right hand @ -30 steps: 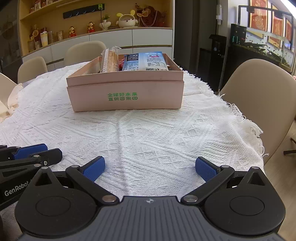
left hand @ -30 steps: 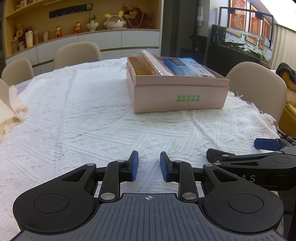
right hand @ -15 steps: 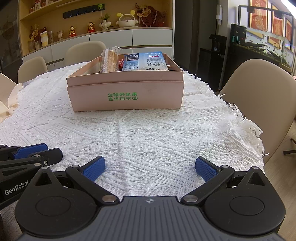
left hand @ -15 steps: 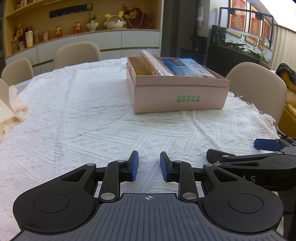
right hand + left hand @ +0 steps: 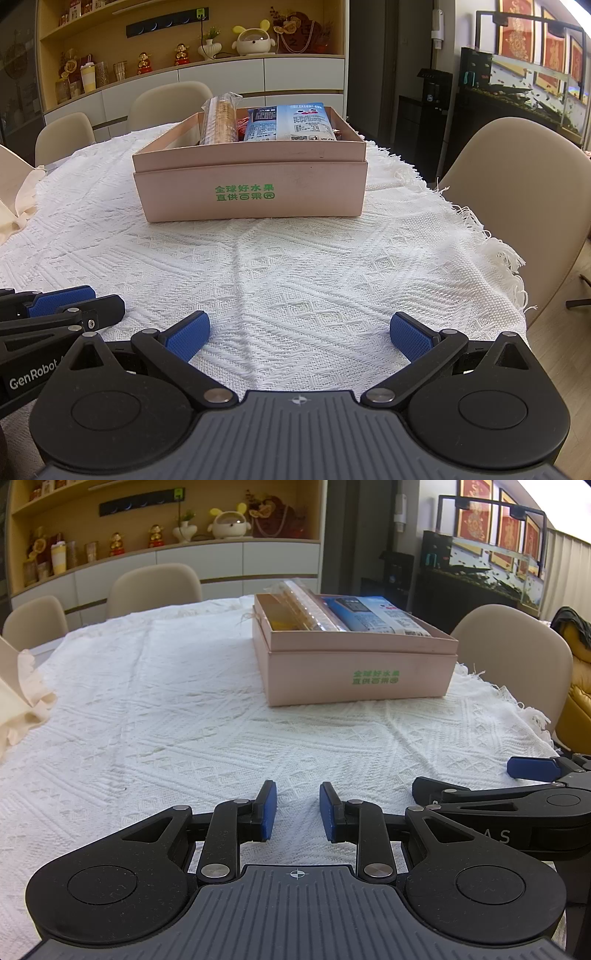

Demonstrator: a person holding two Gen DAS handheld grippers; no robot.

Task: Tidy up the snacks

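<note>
Left claw (image 5: 297, 810) narrowly parted, right claw (image 5: 299, 336) wide (both empty)

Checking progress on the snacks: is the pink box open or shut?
Open. The pink box has no lid on top, and a blue packet and a clear biscuit sleeve show above its rim.

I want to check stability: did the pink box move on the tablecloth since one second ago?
No. In both wrist views the pink box sits at the same spot against the white tablecloth and the beige chair beside it.
</note>
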